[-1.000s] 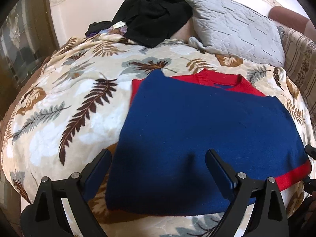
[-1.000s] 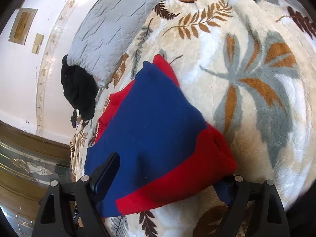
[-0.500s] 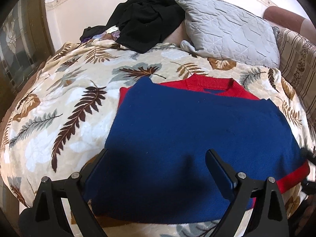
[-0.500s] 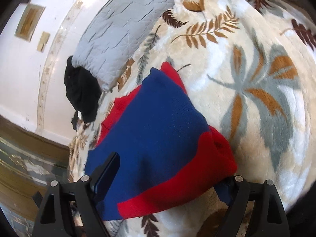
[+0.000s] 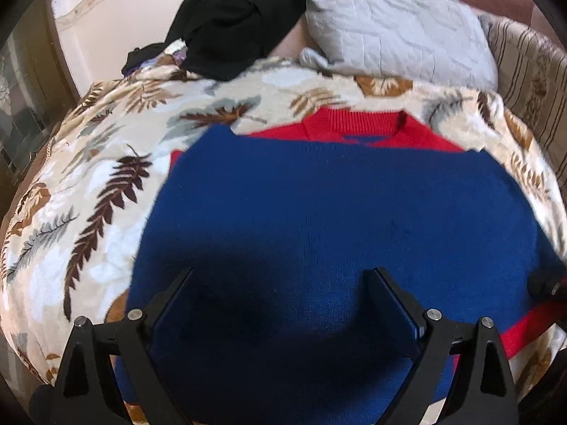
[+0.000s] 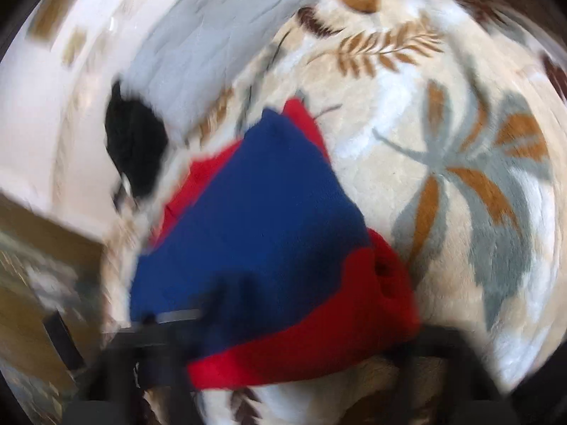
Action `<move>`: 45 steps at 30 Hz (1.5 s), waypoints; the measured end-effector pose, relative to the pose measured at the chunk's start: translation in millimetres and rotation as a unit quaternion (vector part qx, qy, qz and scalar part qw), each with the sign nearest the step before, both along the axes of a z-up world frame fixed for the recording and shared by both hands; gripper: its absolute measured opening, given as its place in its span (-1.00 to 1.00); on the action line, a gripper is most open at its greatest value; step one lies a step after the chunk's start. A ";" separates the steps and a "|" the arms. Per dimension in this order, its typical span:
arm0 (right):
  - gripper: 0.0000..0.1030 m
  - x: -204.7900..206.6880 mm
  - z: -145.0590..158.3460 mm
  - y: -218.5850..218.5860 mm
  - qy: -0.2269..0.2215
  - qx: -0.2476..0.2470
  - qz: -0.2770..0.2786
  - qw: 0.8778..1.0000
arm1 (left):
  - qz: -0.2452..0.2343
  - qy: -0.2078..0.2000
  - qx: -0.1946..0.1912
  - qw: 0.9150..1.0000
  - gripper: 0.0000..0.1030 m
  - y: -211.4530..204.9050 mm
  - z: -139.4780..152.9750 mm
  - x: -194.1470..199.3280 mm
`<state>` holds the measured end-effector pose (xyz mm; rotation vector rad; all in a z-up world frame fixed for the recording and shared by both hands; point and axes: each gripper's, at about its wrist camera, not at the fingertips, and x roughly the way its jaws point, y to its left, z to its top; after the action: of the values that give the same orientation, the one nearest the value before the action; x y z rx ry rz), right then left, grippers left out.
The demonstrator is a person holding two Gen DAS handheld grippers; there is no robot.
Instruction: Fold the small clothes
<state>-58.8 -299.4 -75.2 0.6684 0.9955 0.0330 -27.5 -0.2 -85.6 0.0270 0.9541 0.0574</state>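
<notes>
Blue-and-red sweater [image 5: 319, 212] lies folded on the blanket [image 5: 88, 177].

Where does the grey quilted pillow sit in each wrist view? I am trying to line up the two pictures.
Left wrist view: the grey pillow lies at the top, right of centre, beyond the sweater.
Right wrist view: it shows blurred at the upper left, above the sweater.
Shared landmark: the black clothes beside the pillow, on its left in both views.

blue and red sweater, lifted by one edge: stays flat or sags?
Probably sags: the sweater is soft knit, lying limp on the leaf-print blanket, its red hem already bunched in the right wrist view. Folded layers would likely slide apart if lifted by one corner. The fuzzy blanket may drag on it when pushed.
</notes>
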 end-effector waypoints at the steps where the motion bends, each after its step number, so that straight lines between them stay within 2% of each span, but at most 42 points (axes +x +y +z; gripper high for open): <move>1: -0.80 0.3 1.3 1.4 0.005 -0.013 0.005 1.000 | 0.001 0.001 0.000 1.000 0.86 -0.5 -2.1 0.3; 3: -0.80 -3.2 9.2 6.1 0.002 -0.054 0.008 0.999 | 0.000 -0.001 -0.003 1.000 0.86 0.2 -3.0 -0.3; 5: -0.76 -6.3 9.0 5.9 0.010 -0.066 0.001 0.998 | -0.003 0.001 -0.003 1.000 0.86 0.8 -4.4 0.1; 8: -0.20 -13.0 10.9 -1.3 0.015 -0.067 0.007 0.998 | -0.007 0.002 -0.003 1.000 0.88 1.6 -5.8 0.7; 9: 0.39 -18.7 15.0 -7.3 0.009 -0.064 0.005 0.998 | -0.007 0.002 -0.004 1.000 0.90 2.2 -6.4 1.2; 10: 0.61 -24.6 20.8 -14.2 0.000 -0.067 -0.005 0.998 | -0.007 0.003 -0.005 1.000 0.91 2.5 -7.2 1.6; 14: 0.61 -22.8 45.1 -35.1 -0.036 -0.064 -0.009 0.997 | -0.004 0.001 -0.008 1.000 0.95 3.7 -8.9 2.8; 17: 0.61 14.3 49.9 -41.0 -0.048 -0.052 0.020 0.997 | -0.006 0.000 -0.005 1.000 0.97 3.6 -9.4 3.2; 23: 0.60 116.8 26.1 -35.7 0.000 -0.073 0.084 0.994 | -0.007 0.005 -0.003 1.000 1.00 4.1 -9.9 6.1; 24: 0.44 128.7 17.4 -29.5 0.016 -0.052 0.108 0.993 | -0.006 0.007 -0.003 1.000 1.00 4.1 -9.8 6.7; 25: -0.62 135.5 11.7 -22.5 0.035 -0.056 0.122 0.990 | -0.007 0.007 -0.003 1.000 1.00 4.5 -9.9 6.9; 26: -0.73 132.7 13.1 -17.8 0.038 -0.080 0.123 0.988 | -0.008 0.008 -0.004 1.000 1.00 5.1 -9.9 7.1; 27: -0.73 129.7 15.7 -14.8 0.032 -0.097 0.122 0.987 | -0.009 0.008 -0.005 1.000 1.00 5.7 -9.9 7.0; 28: -0.74 127.9 14.0 -19.4 0.032 -0.090 0.106 0.990 | -0.009 0.008 -0.006 1.000 1.00 6.0 -10.1 6.7; 30: -0.68 121.4 7.6 -34.5 0.035 -0.060 0.062 0.996 | -0.007 0.009 -0.003 1.000 1.00 4.7 -10.4 7.1; 34: -0.23 100.3 23.8 -32.4 0.021 -0.102 0.034 0.994 | -0.005 0.014 -0.007 1.000 1.00 5.7 -9.9 7.4; 36: -0.22 85.1 35.7 -29.7 0.006 -0.091 0.032 0.995 | -0.003 0.015 -0.007 1.000 1.00 5.7 -10.1 7.5; 39: -0.17 42.1 52.1 -10.6 -0.024 -0.056 0.050 0.997 | 0.000 0.016 -0.008 1.000 1.00 5.3 -10.2 6.7; 40: 0.10 27.1 53.6 -1.9 -0.029 -0.037 0.056 0.997 | -0.001 0.016 -0.008 1.000 1.00 5.3 -10.2 6.8; 43: 0.38 -18.0 53.6 16.2 -0.044 0.021 0.074 0.996 | -0.006 0.020 -0.009 1.000 1.00 6.0 -9.7 6.3; 45: 0.49 -37.4 37.7 30.7 -0.032 0.060 0.089 0.994 | -0.004 0.022 -0.009 1.000 1.00 5.5 -9.8 5.9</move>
<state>-96.3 -268.7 -37.5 0.6826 0.9938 0.2716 -21.6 5.3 -95.4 0.0157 0.9983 0.0406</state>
